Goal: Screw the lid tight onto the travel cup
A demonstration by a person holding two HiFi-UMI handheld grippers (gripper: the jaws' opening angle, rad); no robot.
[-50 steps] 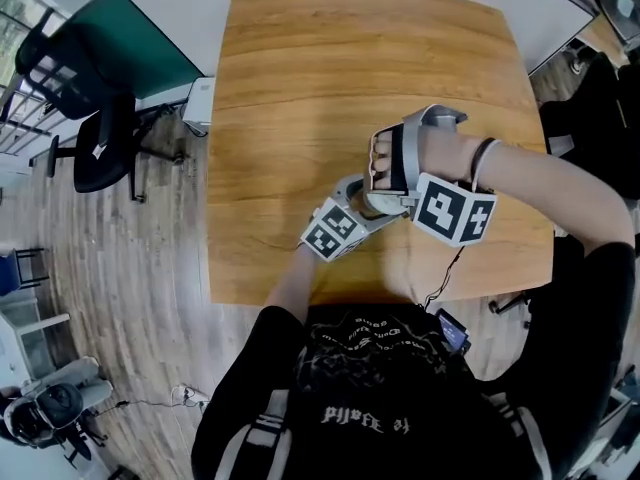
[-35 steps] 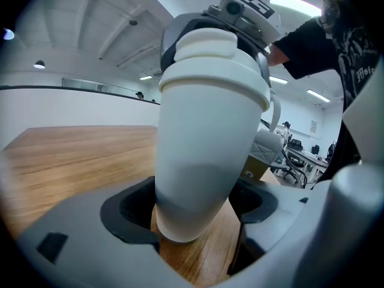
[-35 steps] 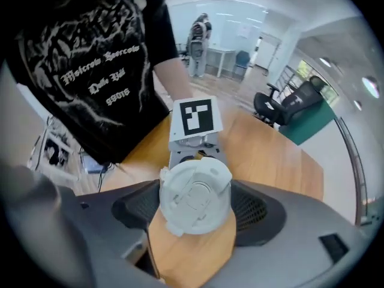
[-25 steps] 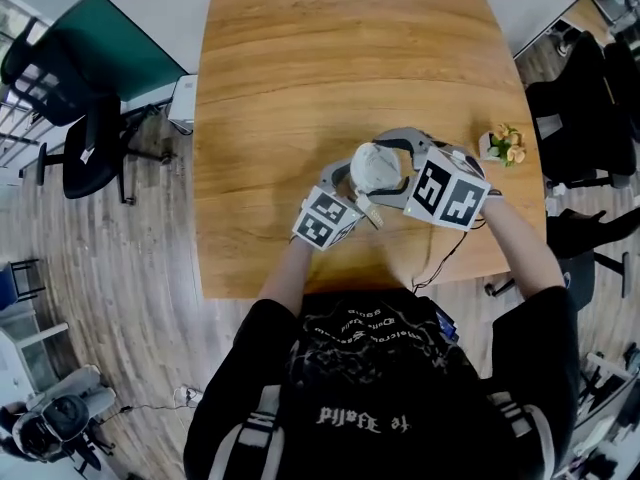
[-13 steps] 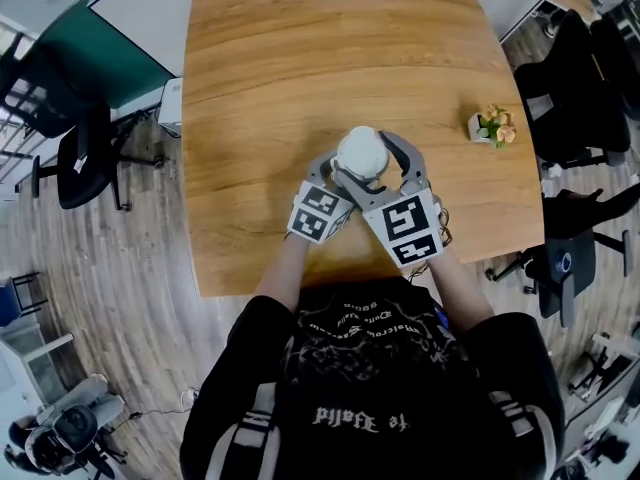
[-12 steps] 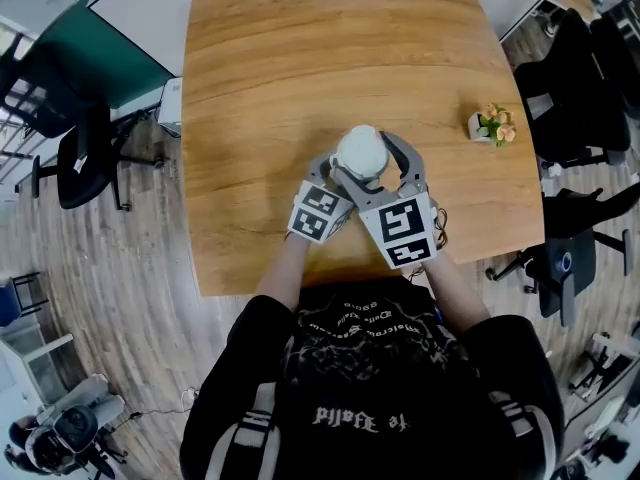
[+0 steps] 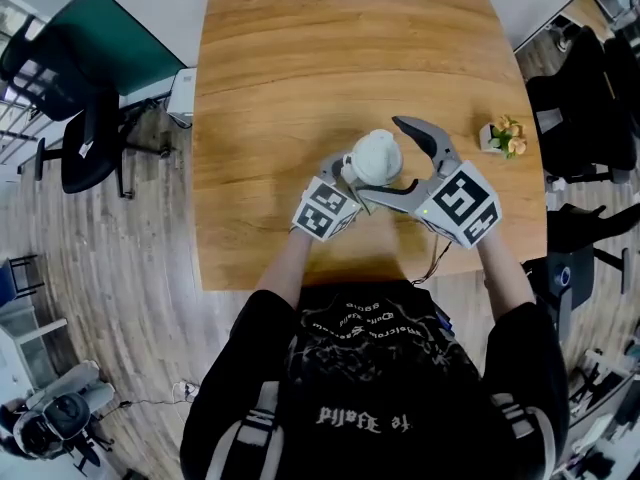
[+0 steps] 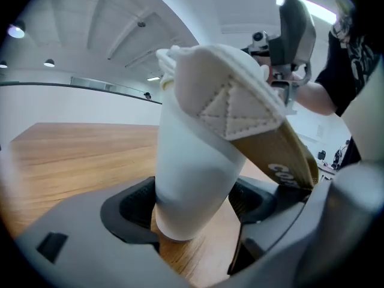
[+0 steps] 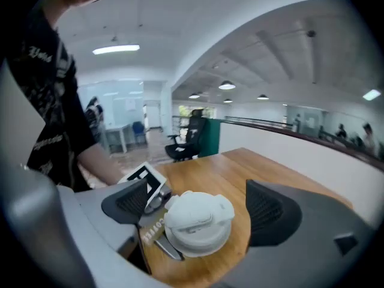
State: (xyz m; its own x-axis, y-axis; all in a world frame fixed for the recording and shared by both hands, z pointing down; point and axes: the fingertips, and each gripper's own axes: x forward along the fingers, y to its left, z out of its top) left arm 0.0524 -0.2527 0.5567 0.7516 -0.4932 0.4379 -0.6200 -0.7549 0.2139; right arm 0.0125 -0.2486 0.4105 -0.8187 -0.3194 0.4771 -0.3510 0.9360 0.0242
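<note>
Left claw (image 8: 192,206) clamped on the white travel cup (image 7: 375,158), held tilted near the middle of the wooden table (image 7: 300,48). Right claw (image 9: 199,207) opening, pads clear of the lid (image 9: 195,221) between them. Risk: regripping on a tilted cup may leave the lid loose. Potted flowers (image 7: 503,136) by the right edge; office chairs (image 7: 85,138) on plank floor.

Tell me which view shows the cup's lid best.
The right gripper view: it looks down on the lid, whole, between the right gripper's opening jaws, untouched by either pad. The head view shows the lid small from above. The left gripper view shows mainly the cup body; a strap mostly hides the lid.
</note>
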